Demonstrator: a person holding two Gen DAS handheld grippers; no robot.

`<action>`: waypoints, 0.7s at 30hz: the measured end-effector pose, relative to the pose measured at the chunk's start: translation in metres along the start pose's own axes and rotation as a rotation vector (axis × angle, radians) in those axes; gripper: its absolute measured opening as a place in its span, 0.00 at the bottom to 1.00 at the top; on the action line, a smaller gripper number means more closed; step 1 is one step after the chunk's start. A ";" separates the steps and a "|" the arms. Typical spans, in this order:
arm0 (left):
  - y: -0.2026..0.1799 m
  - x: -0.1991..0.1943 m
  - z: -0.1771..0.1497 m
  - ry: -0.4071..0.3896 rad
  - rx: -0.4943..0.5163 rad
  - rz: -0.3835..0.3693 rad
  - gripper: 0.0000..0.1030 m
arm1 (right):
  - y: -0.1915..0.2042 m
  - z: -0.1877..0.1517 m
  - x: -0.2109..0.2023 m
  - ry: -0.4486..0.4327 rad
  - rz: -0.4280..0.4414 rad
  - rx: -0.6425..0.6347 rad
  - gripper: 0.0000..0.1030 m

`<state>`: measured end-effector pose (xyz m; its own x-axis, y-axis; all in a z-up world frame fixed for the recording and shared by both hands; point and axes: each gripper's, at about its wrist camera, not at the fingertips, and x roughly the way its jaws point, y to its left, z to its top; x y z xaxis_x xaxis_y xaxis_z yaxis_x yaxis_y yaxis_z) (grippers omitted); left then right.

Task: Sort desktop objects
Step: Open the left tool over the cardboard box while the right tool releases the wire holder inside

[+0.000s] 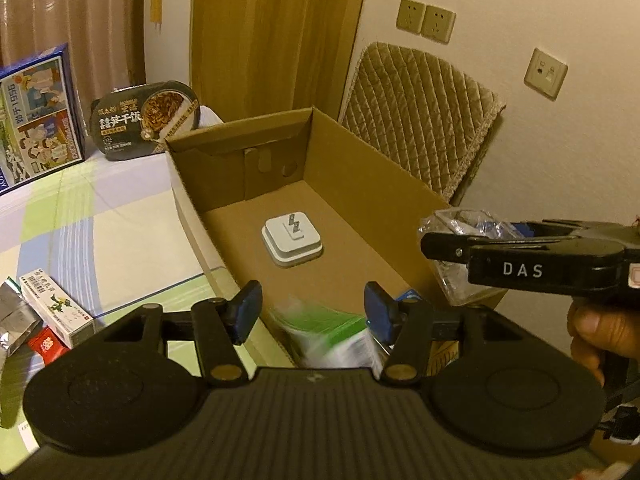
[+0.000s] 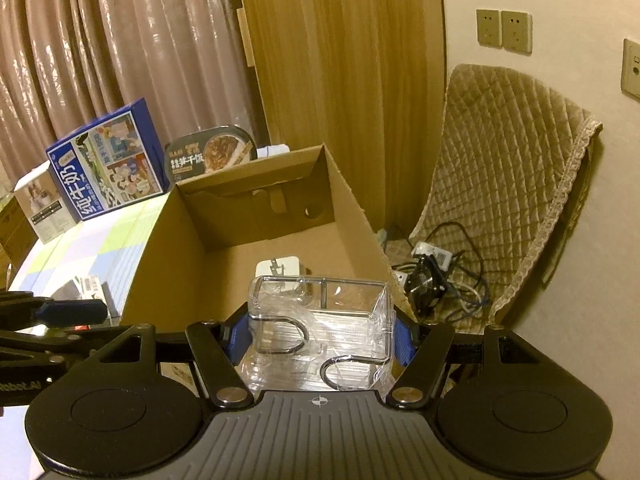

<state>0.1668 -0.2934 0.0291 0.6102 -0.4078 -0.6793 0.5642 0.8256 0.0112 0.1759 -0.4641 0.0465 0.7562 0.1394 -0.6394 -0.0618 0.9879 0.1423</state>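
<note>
An open cardboard box [image 1: 352, 160] [image 2: 168, 240] stands on the table with a white charger [image 1: 292, 240] [image 2: 280, 268] on its floor. My left gripper [image 1: 314, 308] is open over the box's near end; a blurred green and white packet [image 1: 328, 336] is below it, between the fingers but not gripped. My right gripper [image 2: 322, 334] is shut on a clear plastic box [image 2: 320, 320] with wire hooks, held above the box's near right side. The right gripper also shows in the left wrist view [image 1: 432, 240].
A small white and green medicine box [image 1: 56, 308], a red packet [image 1: 46, 346] and a foil packet [image 1: 16, 320] lie on the checked tablecloth at left. A blue milk carton [image 2: 108, 164] and a black instant-rice bowl [image 2: 212, 156] stand behind. A quilted chair [image 2: 500, 184] with cables is right.
</note>
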 end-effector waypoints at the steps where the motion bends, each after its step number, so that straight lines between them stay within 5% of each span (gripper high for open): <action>1: 0.001 -0.002 0.000 -0.003 -0.002 0.004 0.50 | 0.001 0.000 0.000 0.000 0.003 0.000 0.63; 10: 0.022 -0.024 -0.008 -0.031 -0.045 0.048 0.50 | 0.016 0.002 0.008 0.039 0.074 0.013 0.63; 12: 0.028 -0.028 -0.011 -0.032 -0.061 0.057 0.50 | 0.019 0.003 0.010 0.043 0.093 0.024 0.70; 21: 0.054 -0.048 -0.025 -0.042 -0.108 0.091 0.51 | 0.025 0.008 -0.002 0.006 0.076 0.024 0.75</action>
<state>0.1539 -0.2192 0.0435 0.6803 -0.3431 -0.6476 0.4436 0.8962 -0.0088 0.1777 -0.4403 0.0574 0.7457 0.2142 -0.6309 -0.1030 0.9726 0.2085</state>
